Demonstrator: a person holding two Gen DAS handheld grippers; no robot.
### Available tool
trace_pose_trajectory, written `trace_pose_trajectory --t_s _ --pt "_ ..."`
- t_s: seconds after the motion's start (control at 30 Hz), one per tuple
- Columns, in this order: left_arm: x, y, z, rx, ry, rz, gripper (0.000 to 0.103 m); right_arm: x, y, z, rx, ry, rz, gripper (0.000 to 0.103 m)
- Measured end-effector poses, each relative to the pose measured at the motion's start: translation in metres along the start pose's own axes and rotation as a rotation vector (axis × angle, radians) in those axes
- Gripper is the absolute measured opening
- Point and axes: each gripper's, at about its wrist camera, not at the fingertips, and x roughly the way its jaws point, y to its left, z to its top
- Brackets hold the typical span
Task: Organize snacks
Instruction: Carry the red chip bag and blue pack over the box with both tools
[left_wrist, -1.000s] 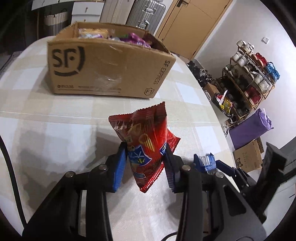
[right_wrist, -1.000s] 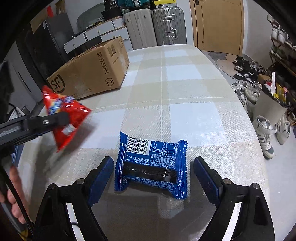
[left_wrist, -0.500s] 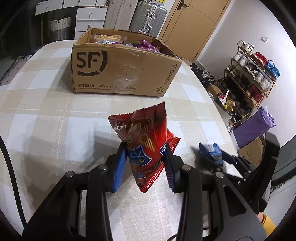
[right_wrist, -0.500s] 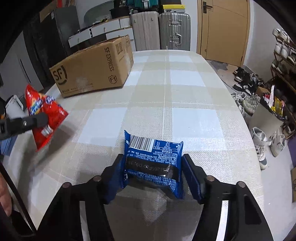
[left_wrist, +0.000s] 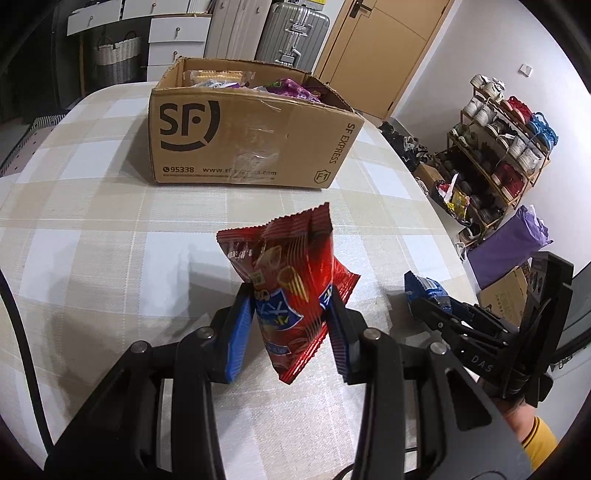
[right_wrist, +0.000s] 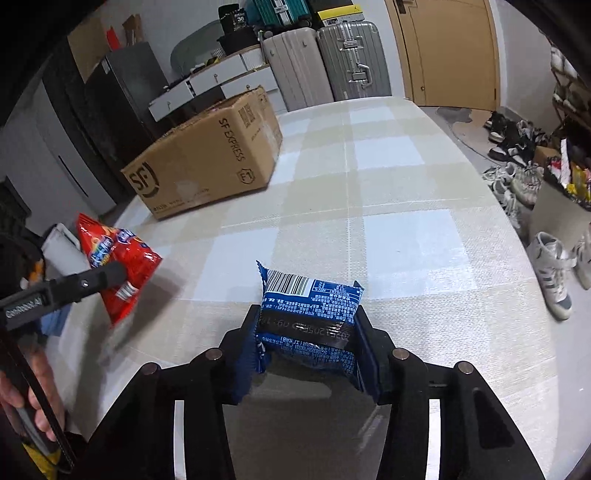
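Above checked surface (left_wrist: 110, 236): left hand-held gripper (left_wrist: 291, 325) clamps red chip bag (left_wrist: 291, 284), right hand-held gripper (right_wrist: 308, 343) clamps blue packet (right_wrist: 310, 314). Carry both level over SF box (left_wrist: 255, 140) rim, release inside.

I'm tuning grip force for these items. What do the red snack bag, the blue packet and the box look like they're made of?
Red snack bag: thin glossy plastic film, judging by the sheen, creases and crimped serrated ends.
Blue packet: similar shiny printed film wrapper, wrinkled where the right gripper squeezes it.
SF Express box: matte brown corrugated cardboard, with clear tape on its front.
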Motion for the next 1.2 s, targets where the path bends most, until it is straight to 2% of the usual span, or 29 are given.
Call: trace_pose_trajectory --t_s 0.27,0.47,0.67,0.9,1.0,1.1,1.2 --pt "-0.010 0.005 -0.003 0.019 0.000 -0.003 0.035 -0.012 0.007 0.002 0.055 -0.034 0.092 0.047" --pt "-0.031 0.009 -0.003 0.013 -0.024 0.000 0.035 -0.035 0.033 0.006 0.046 -0.106 0.165 0.047" --pt "-0.065 0.015 0.002 0.009 -0.064 -0.036 0.035 -0.054 0.065 0.023 0.019 -0.166 0.216 0.047" --pt "-0.123 0.034 0.033 -0.050 -0.155 -0.086 0.035 -0.072 0.089 0.071 0.000 -0.196 0.259 0.047" --pt "-0.138 0.041 0.053 -0.067 -0.161 -0.104 0.035 -0.080 0.101 0.096 -0.016 -0.226 0.282 0.047" --pt "-0.149 0.045 0.076 -0.061 -0.172 -0.086 0.035 -0.079 0.114 0.122 -0.026 -0.228 0.307 0.047" --pt "-0.152 0.043 0.099 -0.028 -0.182 -0.046 0.035 -0.075 0.128 0.144 -0.057 -0.249 0.290 0.047"
